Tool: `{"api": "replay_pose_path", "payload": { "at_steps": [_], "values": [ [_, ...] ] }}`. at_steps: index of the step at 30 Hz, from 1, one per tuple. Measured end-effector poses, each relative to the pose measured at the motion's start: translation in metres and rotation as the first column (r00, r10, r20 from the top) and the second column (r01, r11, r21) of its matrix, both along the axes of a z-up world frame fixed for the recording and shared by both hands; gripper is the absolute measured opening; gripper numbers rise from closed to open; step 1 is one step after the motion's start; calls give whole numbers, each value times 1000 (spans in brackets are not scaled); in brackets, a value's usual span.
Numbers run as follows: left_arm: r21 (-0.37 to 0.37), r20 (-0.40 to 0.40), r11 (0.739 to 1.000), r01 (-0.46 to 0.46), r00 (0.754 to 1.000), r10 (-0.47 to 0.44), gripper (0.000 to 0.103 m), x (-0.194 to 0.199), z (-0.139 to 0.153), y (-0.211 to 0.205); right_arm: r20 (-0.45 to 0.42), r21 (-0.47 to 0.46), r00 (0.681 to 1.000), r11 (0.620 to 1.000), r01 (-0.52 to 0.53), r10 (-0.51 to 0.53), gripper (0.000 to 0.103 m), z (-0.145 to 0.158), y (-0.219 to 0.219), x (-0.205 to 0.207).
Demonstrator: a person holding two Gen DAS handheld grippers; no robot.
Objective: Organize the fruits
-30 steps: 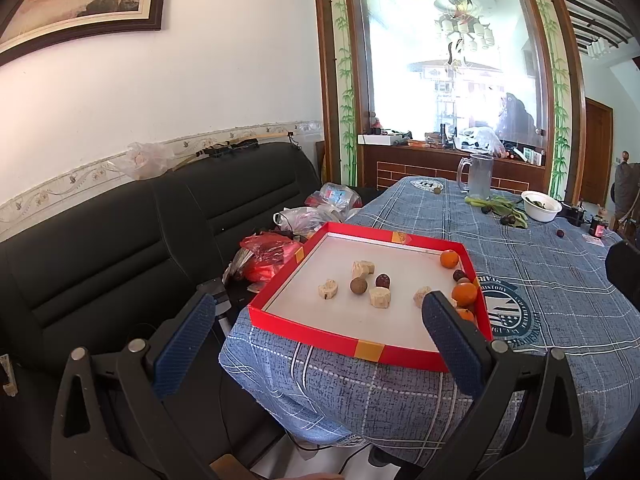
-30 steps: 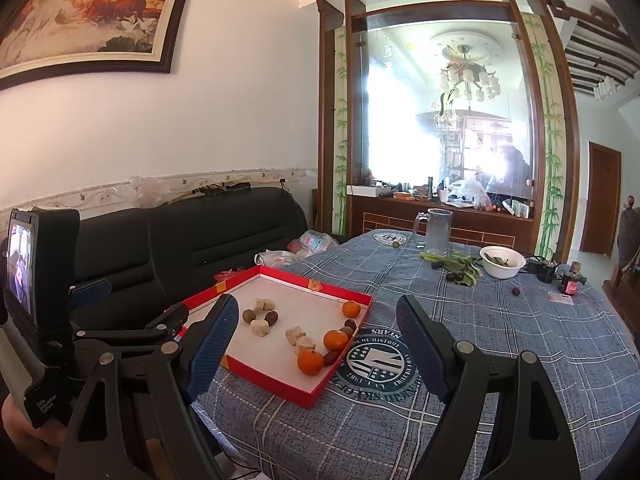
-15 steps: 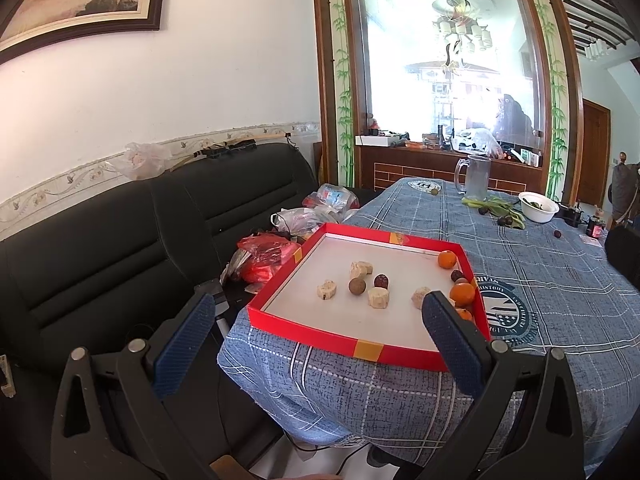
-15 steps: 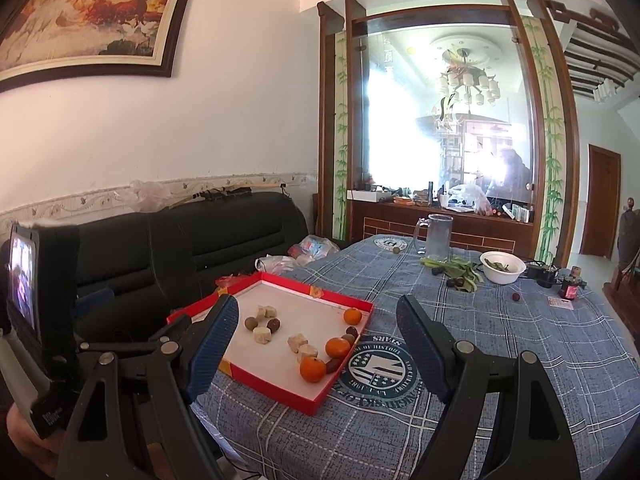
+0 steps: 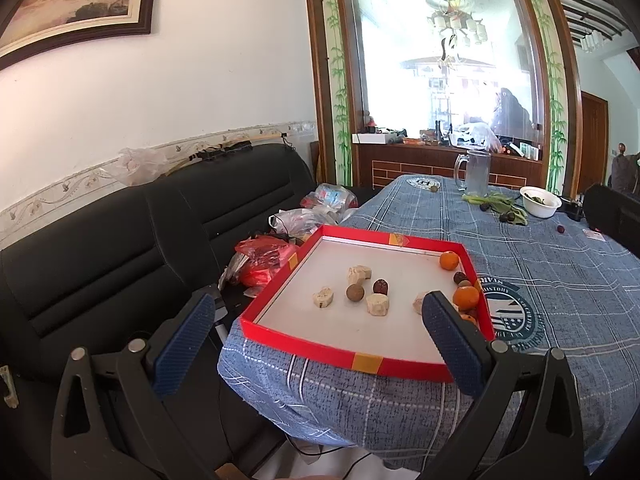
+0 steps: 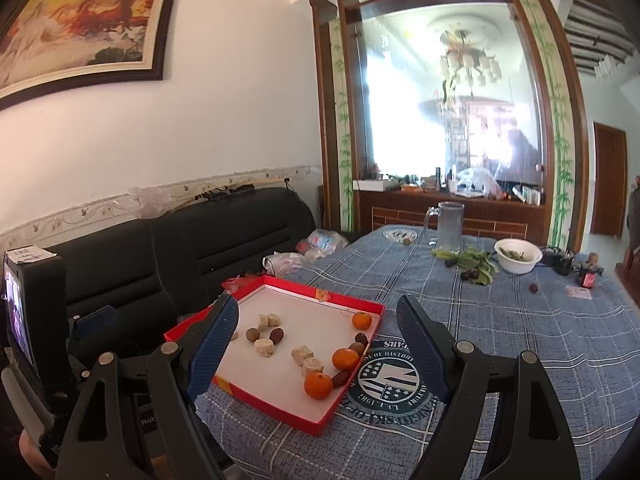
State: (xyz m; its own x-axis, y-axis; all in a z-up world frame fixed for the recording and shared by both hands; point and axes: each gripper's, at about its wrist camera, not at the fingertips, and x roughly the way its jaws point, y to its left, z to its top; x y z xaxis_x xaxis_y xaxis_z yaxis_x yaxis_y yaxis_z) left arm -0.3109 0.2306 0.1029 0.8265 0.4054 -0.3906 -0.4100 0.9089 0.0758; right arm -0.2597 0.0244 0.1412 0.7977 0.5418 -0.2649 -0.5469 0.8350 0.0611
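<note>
Red cardboard walls frame the shallow tray (image 5: 348,354) at the near corner of the blue plaid tablecloth (image 6: 540,344), its white floor scattered with pale chunky fruit pieces (image 6: 265,347), dark round ones and glossy oranges (image 6: 318,385) gathered along its table-side wall. Left gripper (image 5: 316,340) and right gripper (image 6: 316,354) both hover short of the tray, level, ribbed blue pads spread wide and holding nothing.

We observed a table (image 6: 540,352) under a blue plaid cloth; a red tray (image 6: 280,396) sat at its near-left corner, a glass pitcher (image 6: 450,227) and white bowl (image 6: 518,264) toward its far edge.
</note>
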Motion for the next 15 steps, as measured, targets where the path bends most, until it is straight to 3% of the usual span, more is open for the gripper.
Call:
{"api": "replay_pose_path", "payload": {
  "at_steps": [15],
  "values": [
    [-8,-44,999,33,998,-33,103,49,15,1,-80,16,997,1000,-19,20,81,3,6,53]
  ]
}}
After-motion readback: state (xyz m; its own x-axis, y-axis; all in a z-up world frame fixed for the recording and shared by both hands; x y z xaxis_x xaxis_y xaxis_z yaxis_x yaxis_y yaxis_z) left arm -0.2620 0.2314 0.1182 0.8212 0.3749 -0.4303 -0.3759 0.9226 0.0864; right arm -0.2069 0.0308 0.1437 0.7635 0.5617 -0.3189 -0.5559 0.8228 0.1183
